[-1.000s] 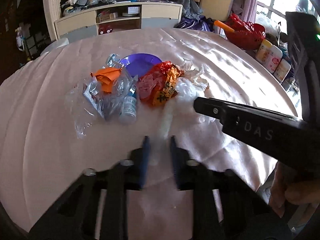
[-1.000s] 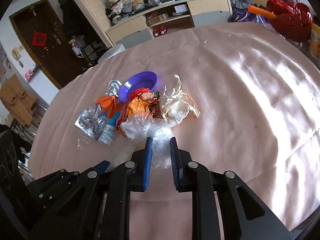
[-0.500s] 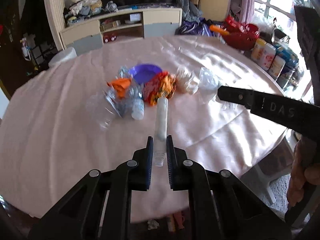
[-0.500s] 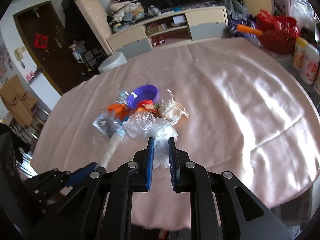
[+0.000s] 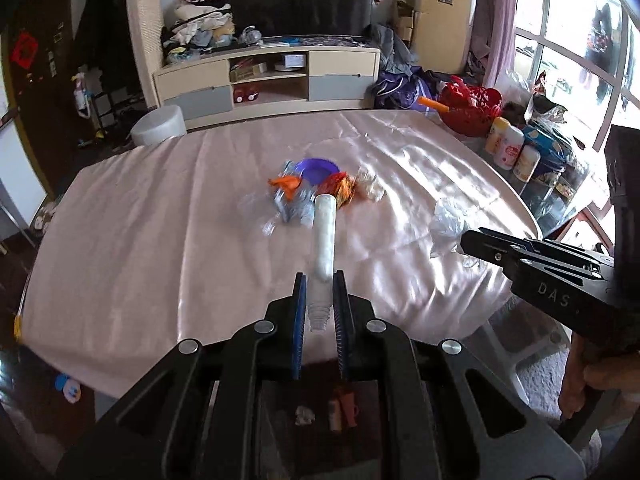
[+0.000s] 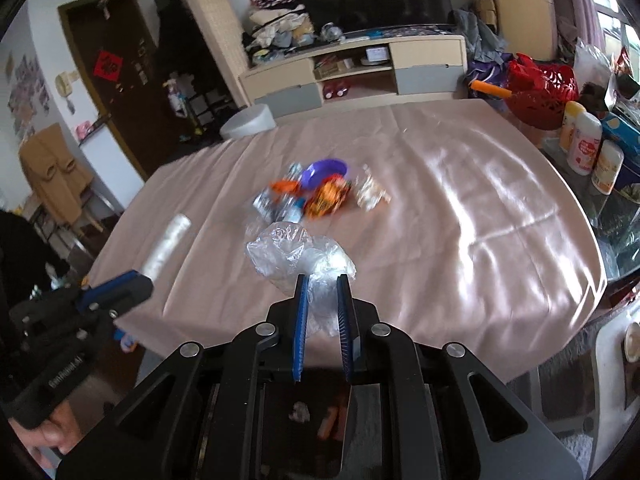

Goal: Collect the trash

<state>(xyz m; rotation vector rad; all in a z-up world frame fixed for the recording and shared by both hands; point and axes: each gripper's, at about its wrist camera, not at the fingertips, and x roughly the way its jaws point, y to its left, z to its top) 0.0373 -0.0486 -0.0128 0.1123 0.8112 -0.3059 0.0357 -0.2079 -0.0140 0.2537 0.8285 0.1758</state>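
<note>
Now the left gripper (image 5: 320, 304) is clamping a white tube (image 5: 325, 236); the right gripper (image 6: 322, 308) is pinching a clear bag (image 6: 296, 254). Both are hanging above the worktop (image 5: 160, 240) near the trash pile (image 5: 316, 192), so keeping both grips firm matters.

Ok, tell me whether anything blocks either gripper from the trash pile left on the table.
Nothing visible blocks it, but the left gripper holds a clear bottle and the right gripper a crumpled plastic bag; the pile lies beyond.

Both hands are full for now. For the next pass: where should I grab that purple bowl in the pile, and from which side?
Pinch the purple bowl at its bare far rim, coming down from above at the far side. It sits open side up, and wrappers crowd its near edge, so only the far rim is free. Motion blur hides finer detail.
</note>
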